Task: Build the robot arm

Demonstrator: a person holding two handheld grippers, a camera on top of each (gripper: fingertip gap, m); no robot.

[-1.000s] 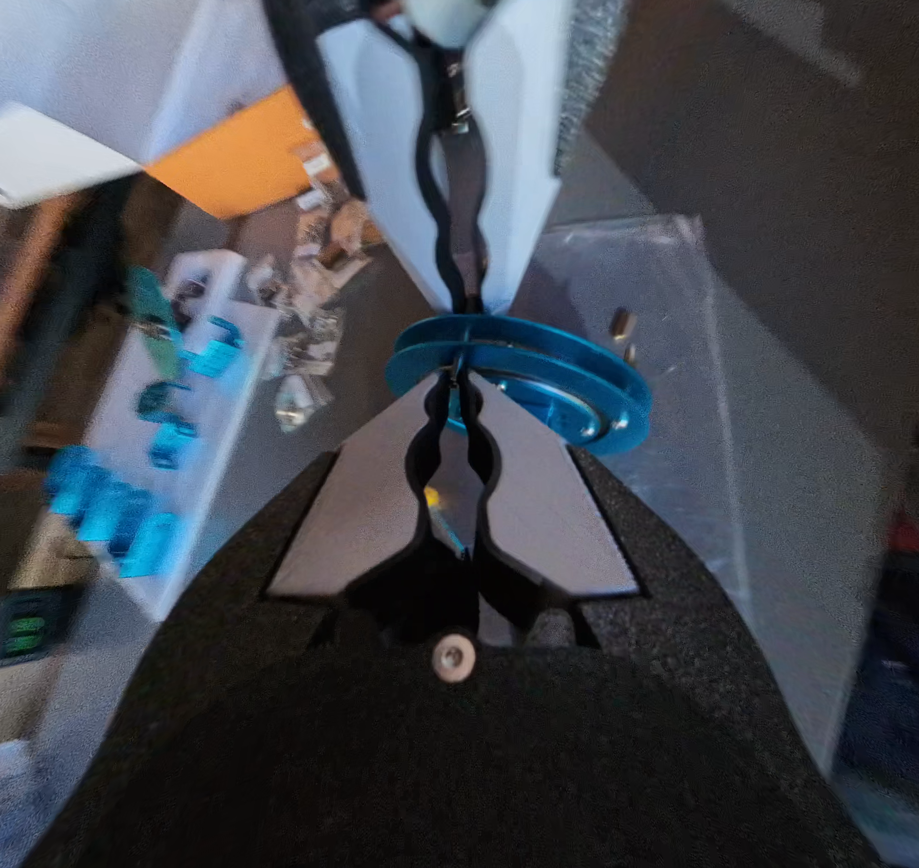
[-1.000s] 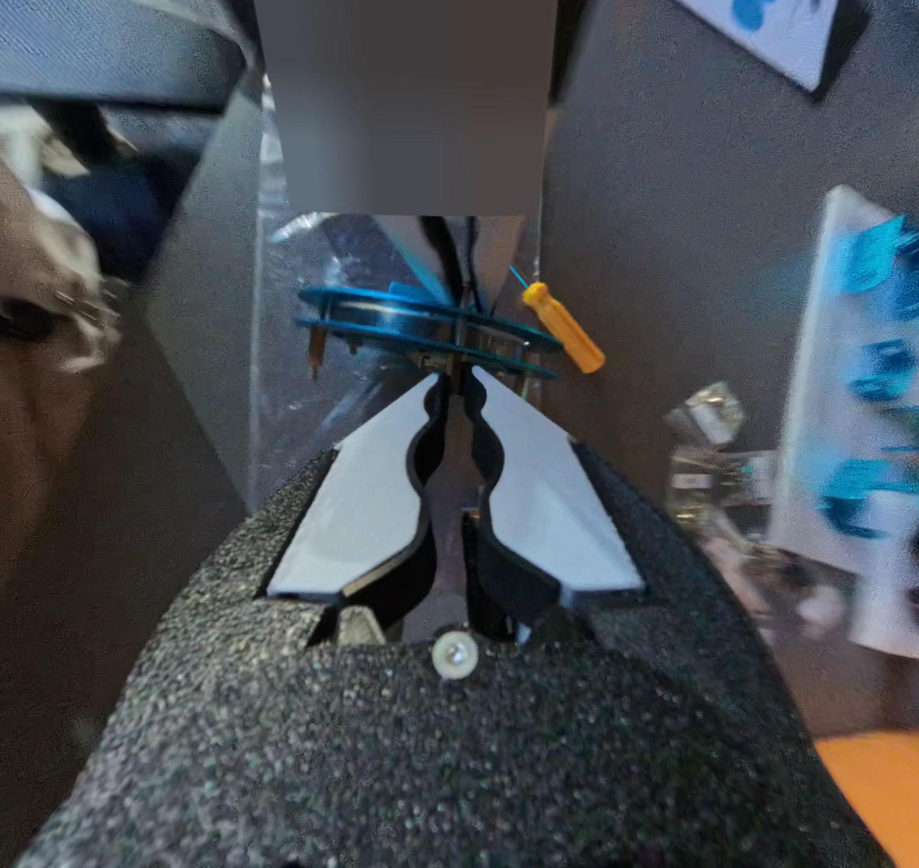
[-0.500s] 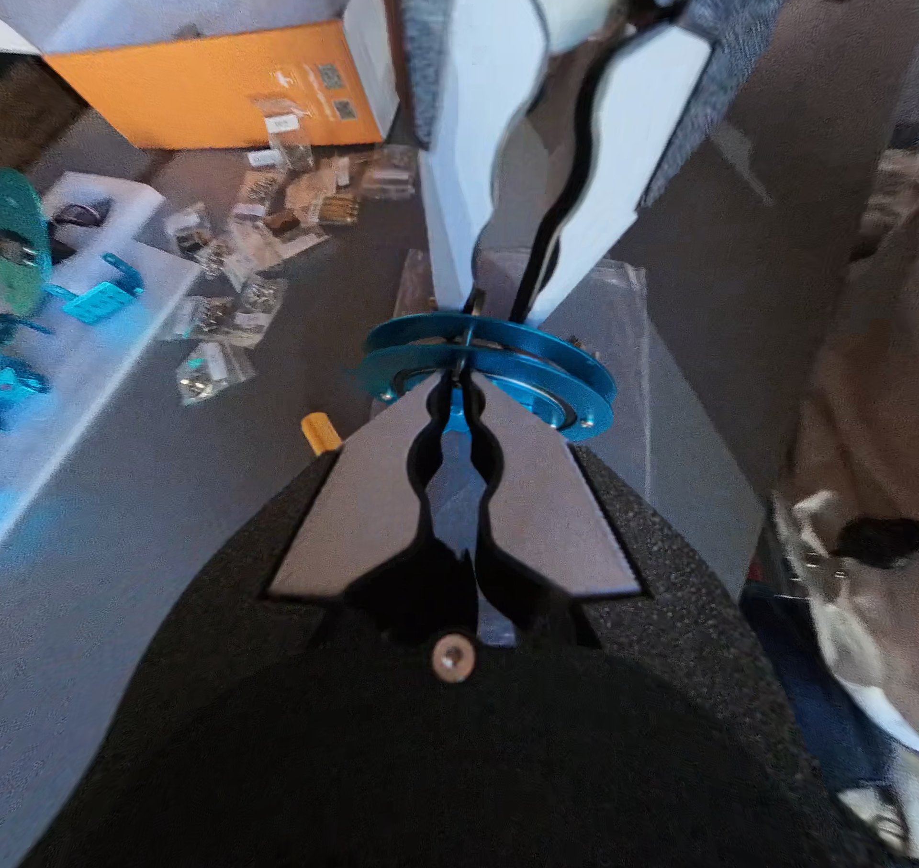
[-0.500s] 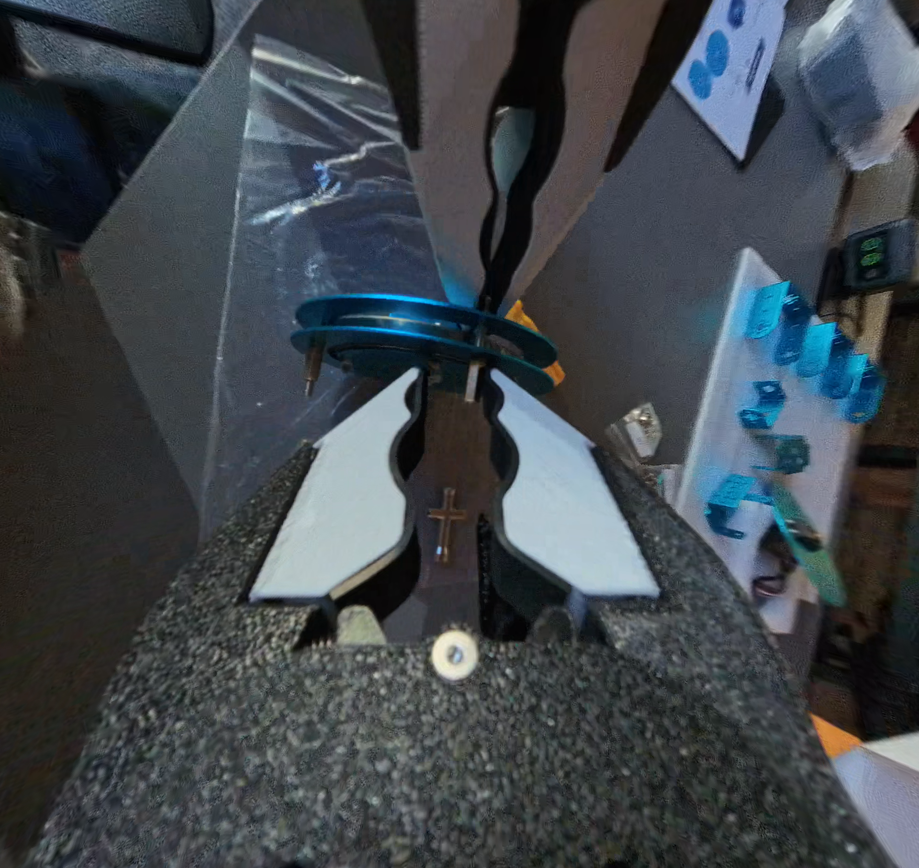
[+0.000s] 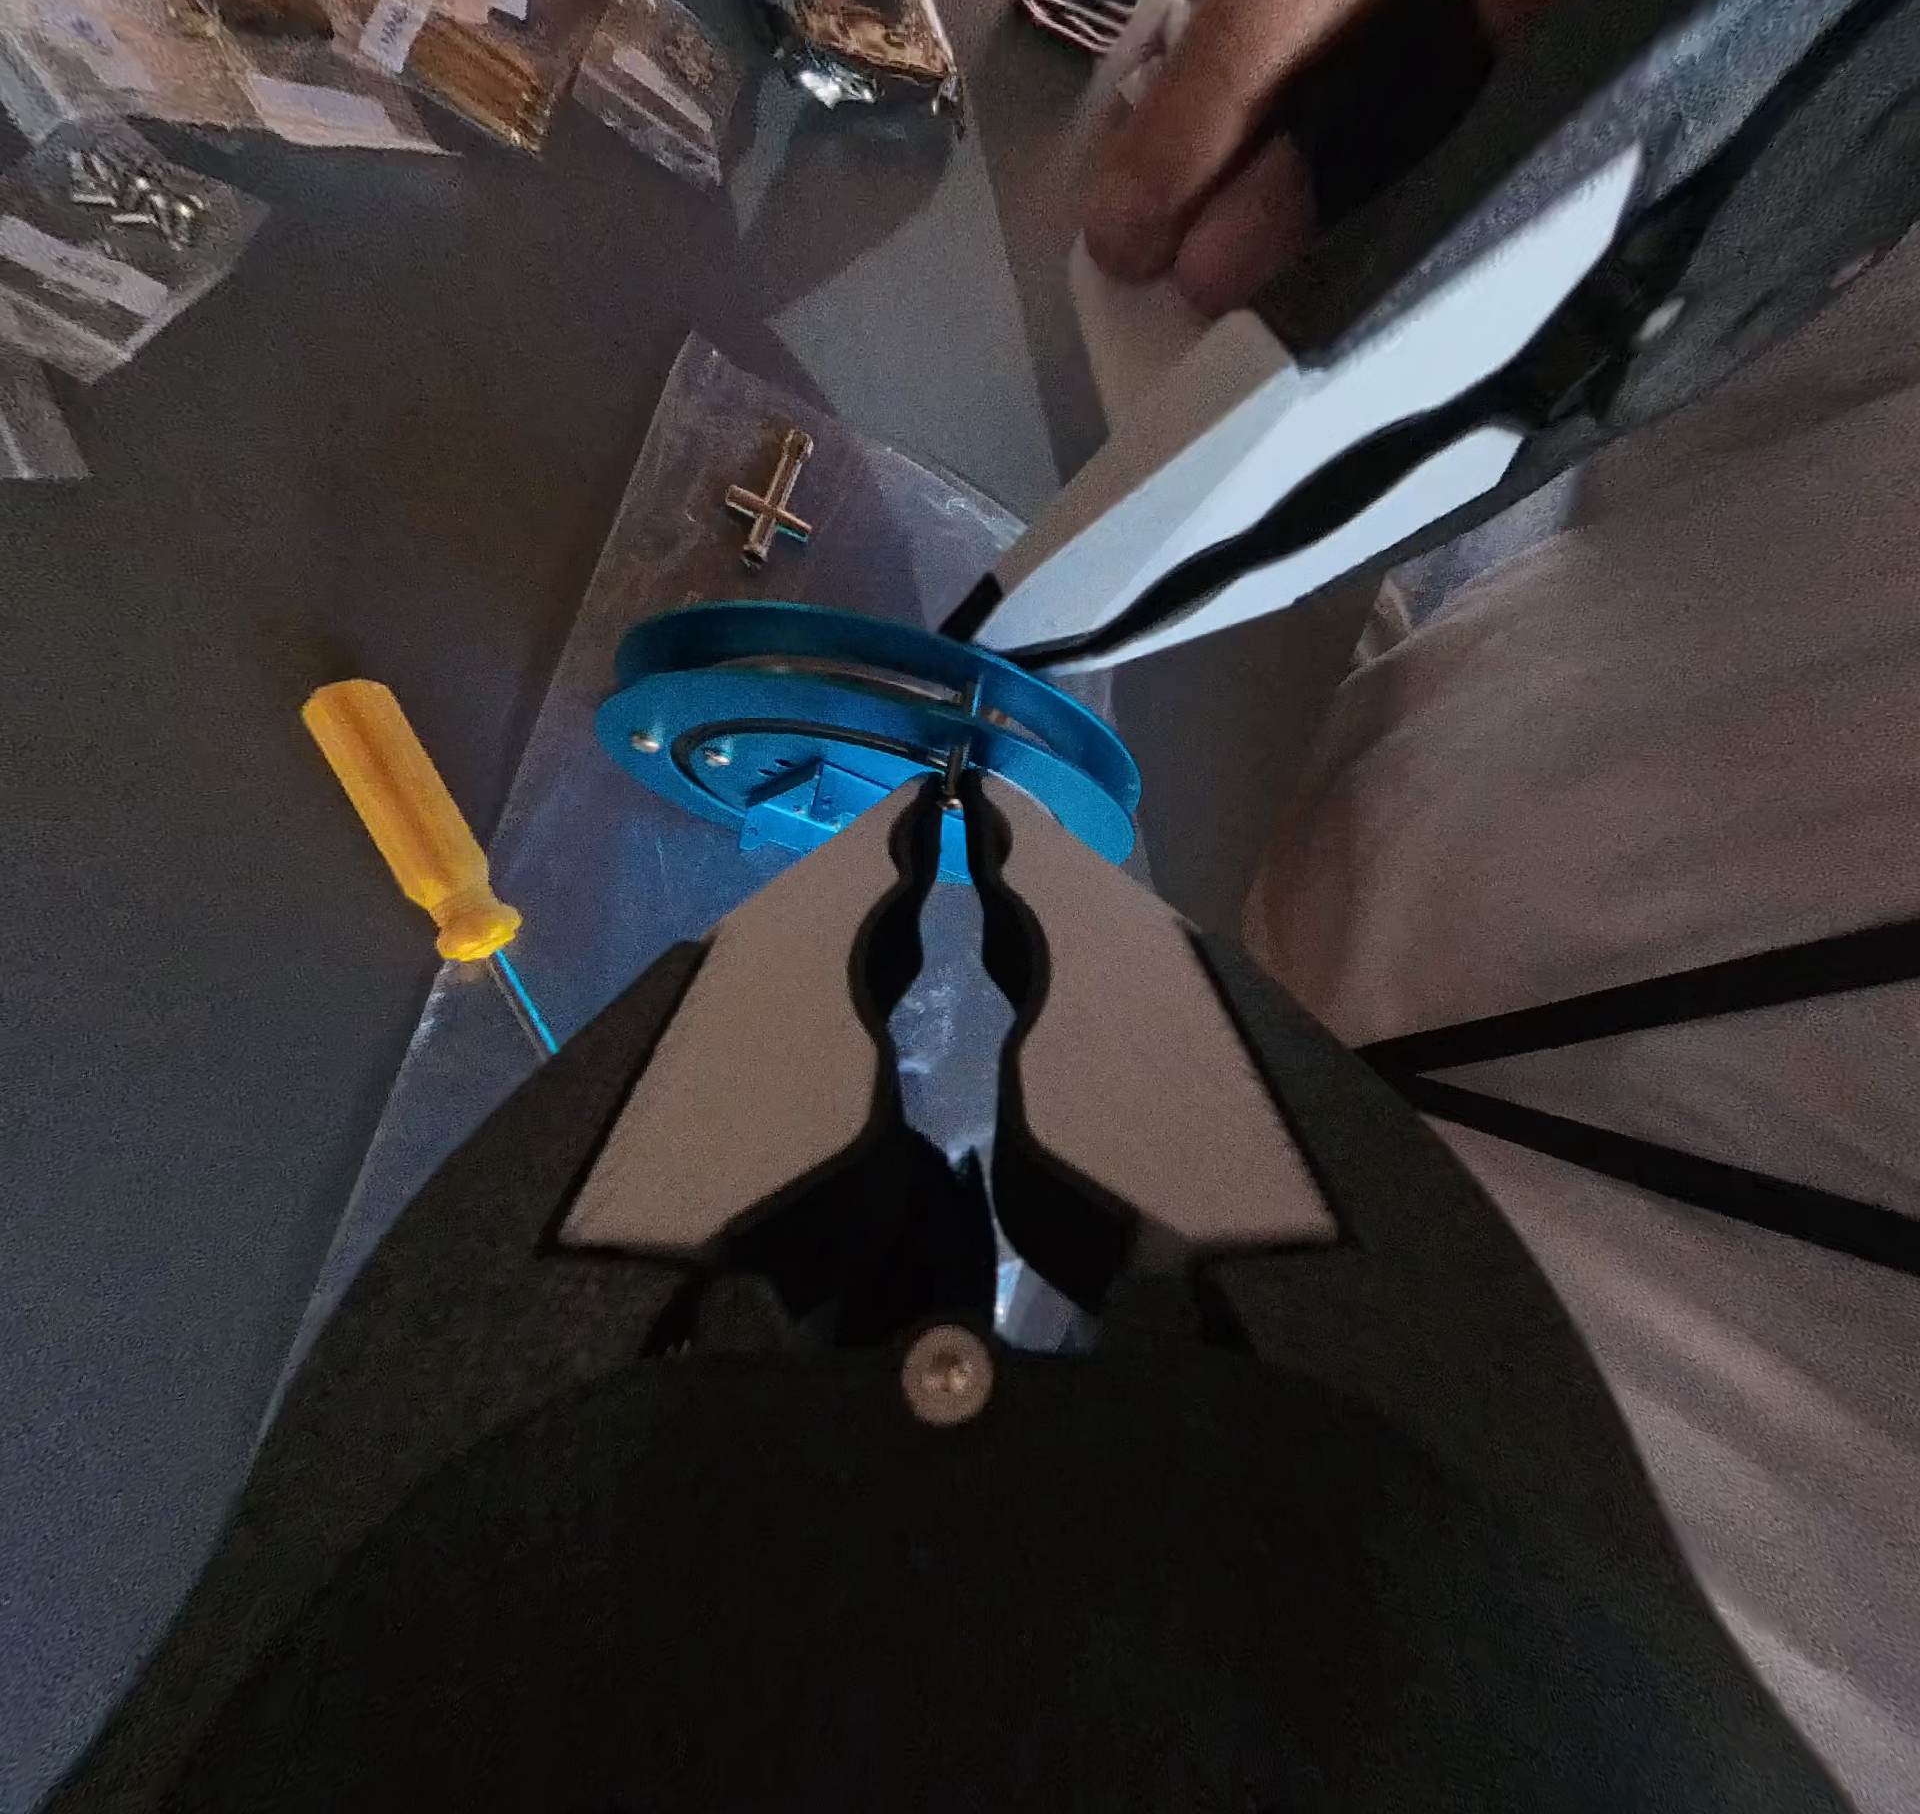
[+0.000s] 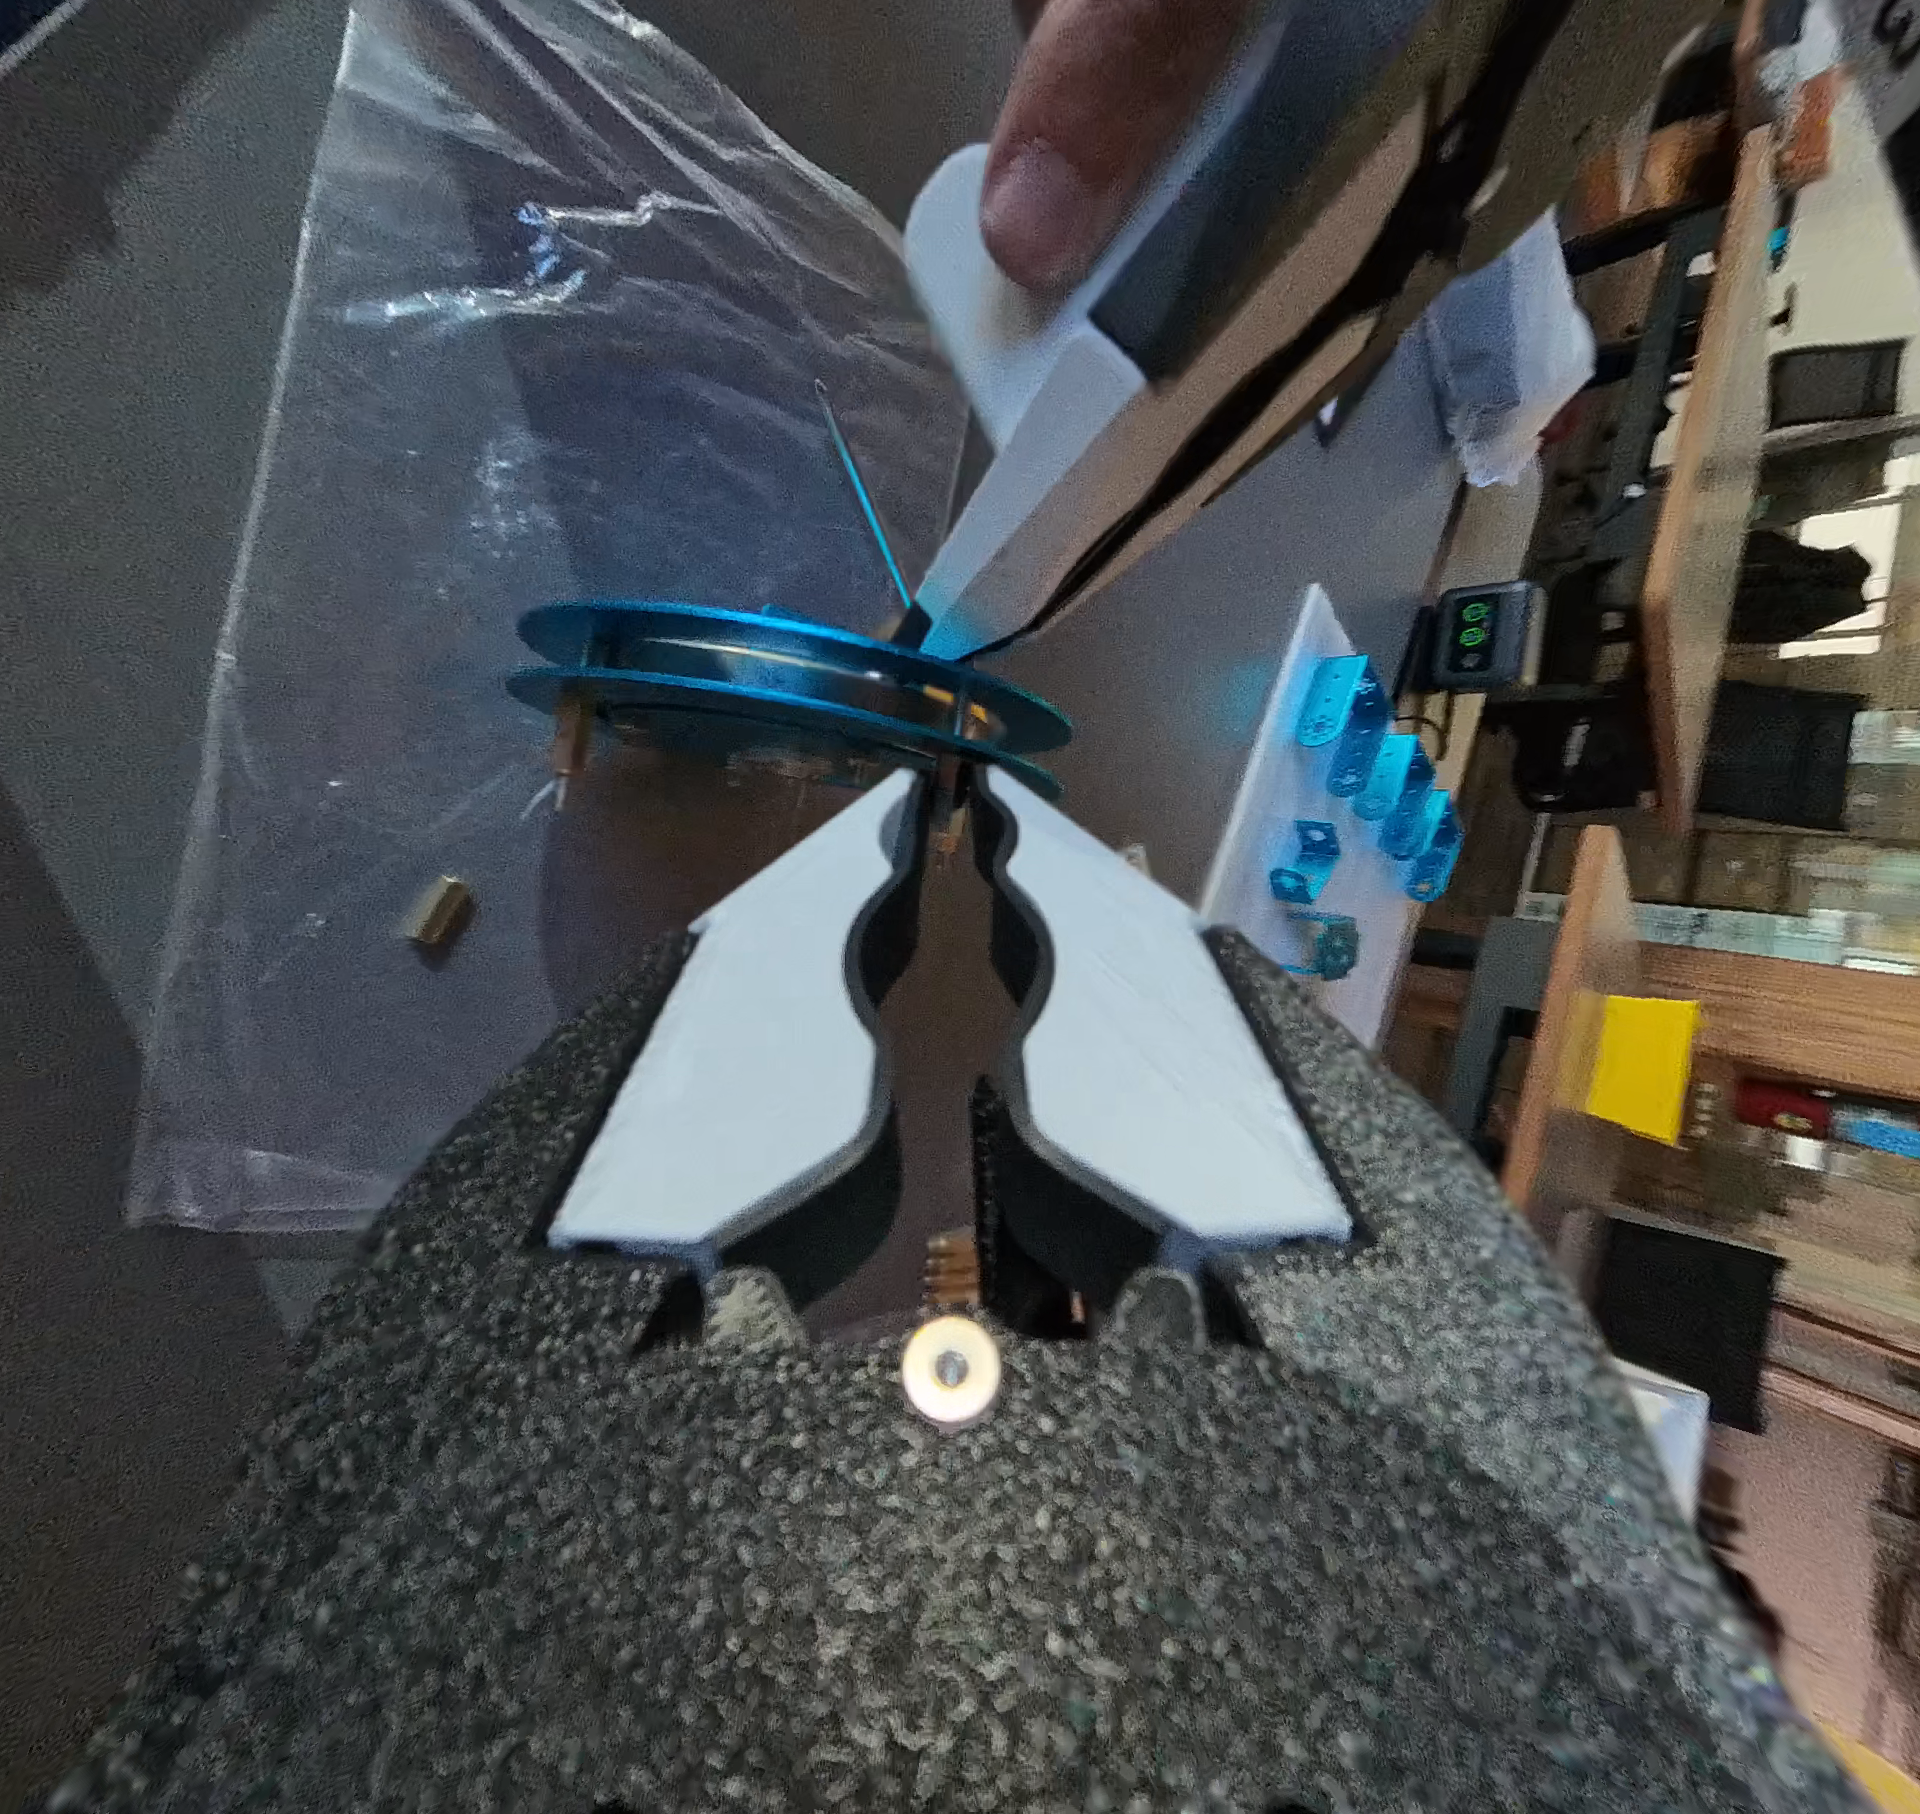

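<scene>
With both my left gripper (image 5: 948, 796) and right gripper (image 6: 943, 796) nearly closed, each pinching a thin standoff post at the rim of the blue double-disc assembly (image 5: 831, 725) held above the clear plastic bag (image 6: 436, 538), any twist could have slipped it loose.

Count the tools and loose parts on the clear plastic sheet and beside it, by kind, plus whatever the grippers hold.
Blue double-disc assembly, held by both grippers: 1
Yellow-handled screwdriver: 1
Cross-shaped metal wrench: 1
Brass standoff: 1
Total: 4
</scene>
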